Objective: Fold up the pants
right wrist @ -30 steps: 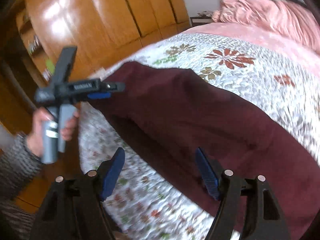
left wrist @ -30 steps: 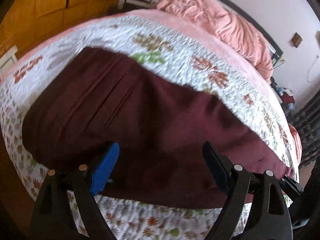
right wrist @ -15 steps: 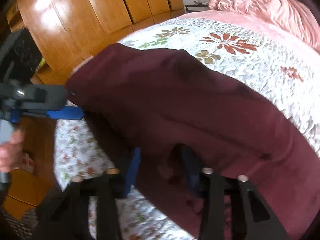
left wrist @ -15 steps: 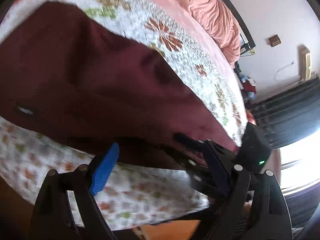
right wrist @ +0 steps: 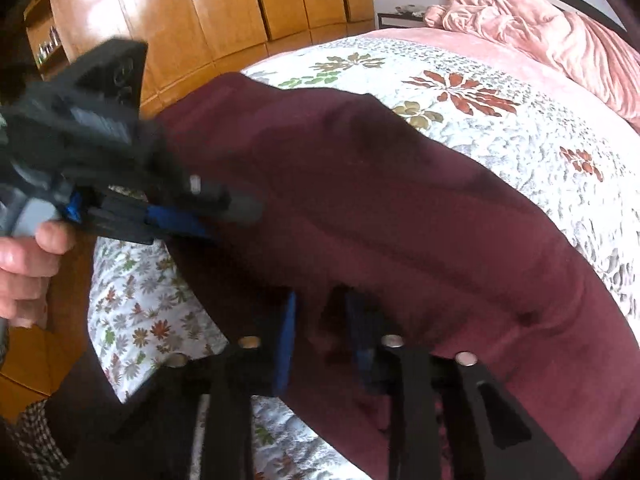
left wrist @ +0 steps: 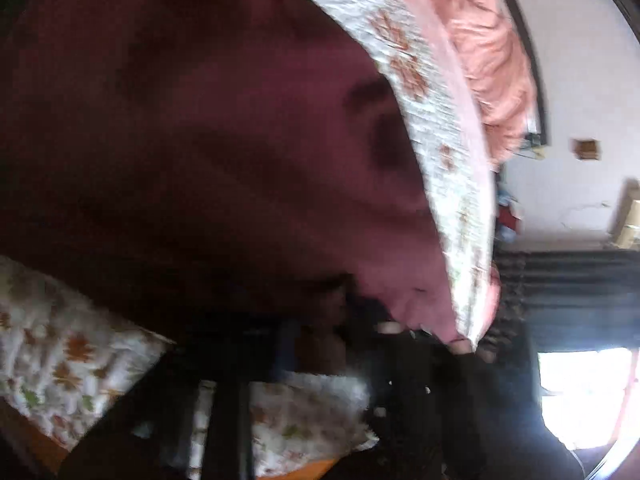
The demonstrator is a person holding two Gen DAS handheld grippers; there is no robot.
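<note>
Both grippers moved in from open hover onto the near edge of the maroon pants (right wrist: 400,208).
My right gripper (right wrist: 322,332) is clamped on the hem at 6 o'clock; left gripper (right wrist: 188,220) at 9 o'clock looks pinched on fabric, too blurred to confirm. Pants lie across the floral quilt (right wrist: 500,128). Lift both evenly, keep the edge taut, fold toward 12.

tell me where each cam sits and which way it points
Left wrist: on the left gripper, looking along the near edge of the maroon pants toward the window; its own fingers are a dark blur.
Right wrist: on the right gripper, facing the wardrobe; shows the left gripper and left hand.
Both share the pants, floral quilt and pink blanket.
</note>
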